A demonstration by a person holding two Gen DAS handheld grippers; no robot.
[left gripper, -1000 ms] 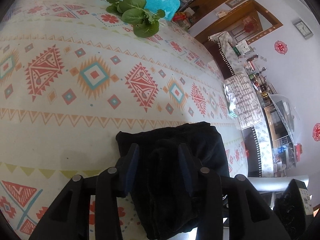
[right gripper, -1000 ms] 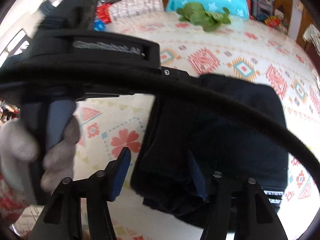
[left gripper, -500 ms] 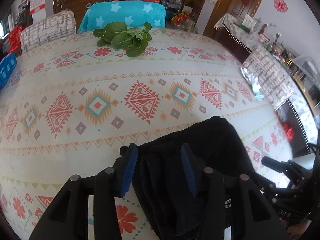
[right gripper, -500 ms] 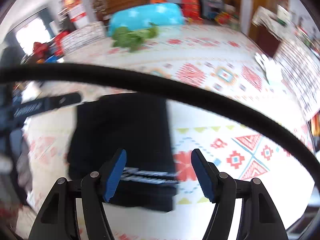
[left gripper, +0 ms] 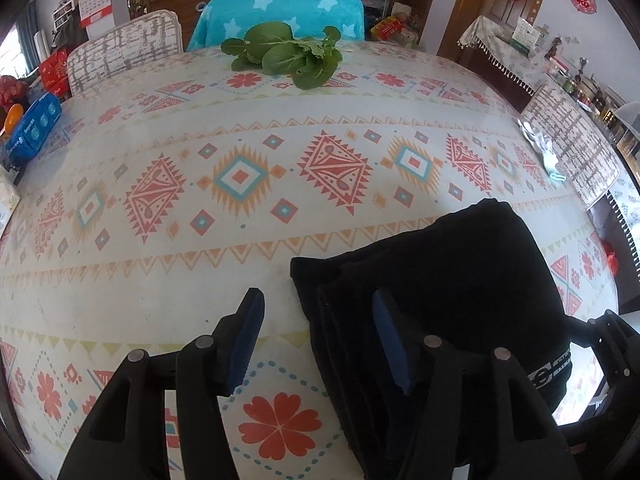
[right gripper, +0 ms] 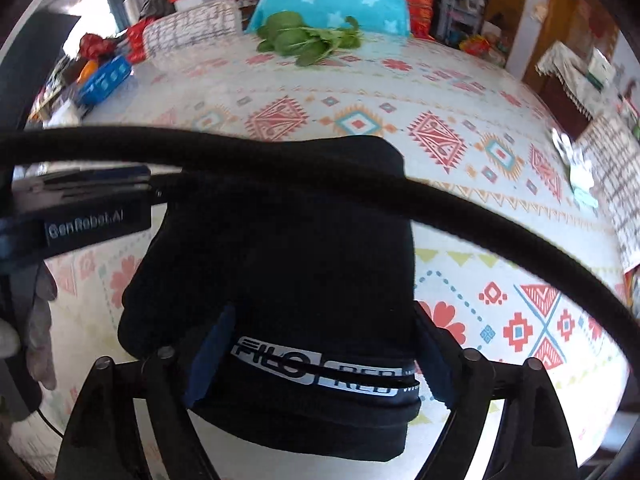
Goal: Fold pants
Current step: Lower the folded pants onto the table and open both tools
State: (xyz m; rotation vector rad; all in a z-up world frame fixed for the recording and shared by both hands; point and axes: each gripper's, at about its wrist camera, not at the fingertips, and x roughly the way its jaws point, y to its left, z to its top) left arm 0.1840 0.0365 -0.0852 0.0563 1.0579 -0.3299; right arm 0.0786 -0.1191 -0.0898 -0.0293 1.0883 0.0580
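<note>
A thick black cable [right gripper: 400, 200] crosses the right wrist view and hides part of the folded black pants [left gripper: 460, 280]; their near edge is cut off behind the gripper bodies. Pants lie on the patterned surface [left gripper: 200, 240], printed waistband toward the right gripper [right gripper: 320, 360], whose jaws have just been opening and stand wide astride that band, contact unclear. Left gripper [left gripper: 320, 344] jaws, also just opening, straddle the left edge without pinching. Both point steeply down. A gloved hand [right gripper: 36, 336] is blurred at left.
</note>
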